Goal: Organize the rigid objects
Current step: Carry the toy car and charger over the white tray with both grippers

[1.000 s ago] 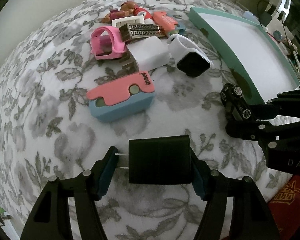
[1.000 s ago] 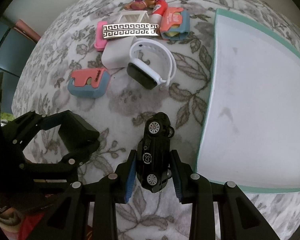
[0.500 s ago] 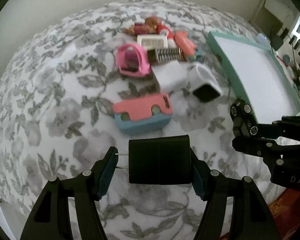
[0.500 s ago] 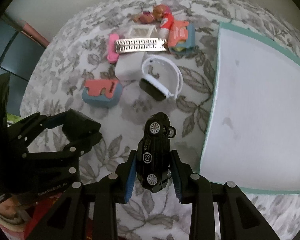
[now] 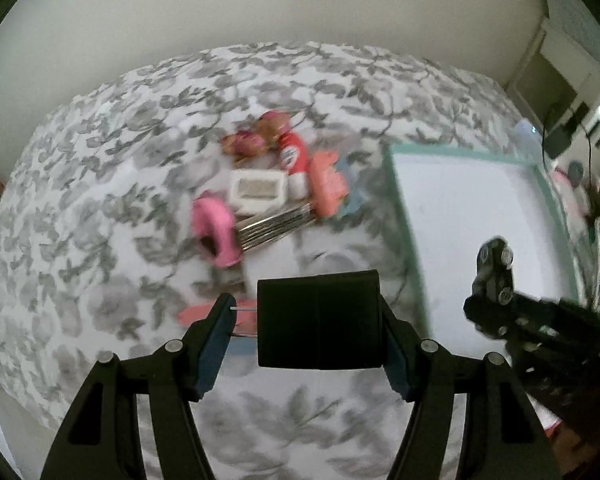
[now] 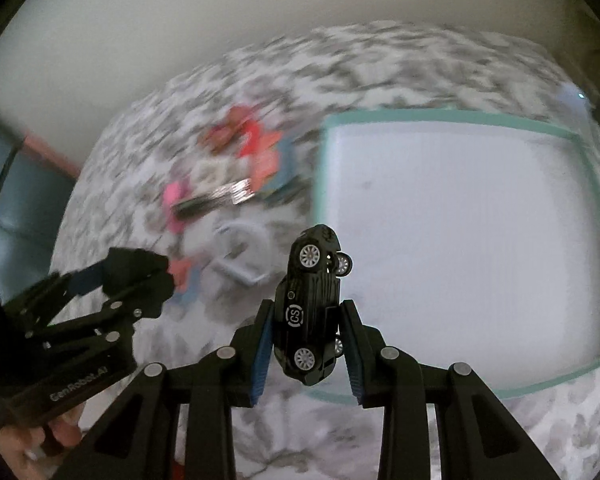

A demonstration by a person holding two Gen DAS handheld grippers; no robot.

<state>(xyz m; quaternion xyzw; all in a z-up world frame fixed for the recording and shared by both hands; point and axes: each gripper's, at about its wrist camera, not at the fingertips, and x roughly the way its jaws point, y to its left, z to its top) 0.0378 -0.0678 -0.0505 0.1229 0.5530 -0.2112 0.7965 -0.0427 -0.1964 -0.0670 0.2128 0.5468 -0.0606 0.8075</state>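
My left gripper (image 5: 308,320) is shut on a black plug adapter (image 5: 319,320) and holds it above the floral bedspread, left of the tray. My right gripper (image 6: 306,328) is shut on a black toy car (image 6: 310,308), held above the near left edge of the teal-rimmed white tray (image 6: 596,200). The tray also shows in the left wrist view (image 5: 404,216). The right gripper (image 5: 500,300) with the car shows at the right in the left wrist view. The left gripper (image 6: 112,280) shows at the left in the right wrist view.
A blurred pile lies left of the tray: a pink watch (image 5: 216,232), a patterned metal piece (image 5: 276,224), a white frame (image 5: 258,190), a doll (image 5: 276,136), pink-and-blue blocks (image 5: 328,188), and a white watch (image 6: 240,256). Furniture stands beyond the bed at right.
Both grippers have risen and moved right toward the tray, with their objects still held. The pile now looks smaller and farther away, and the views are blurred by motion.
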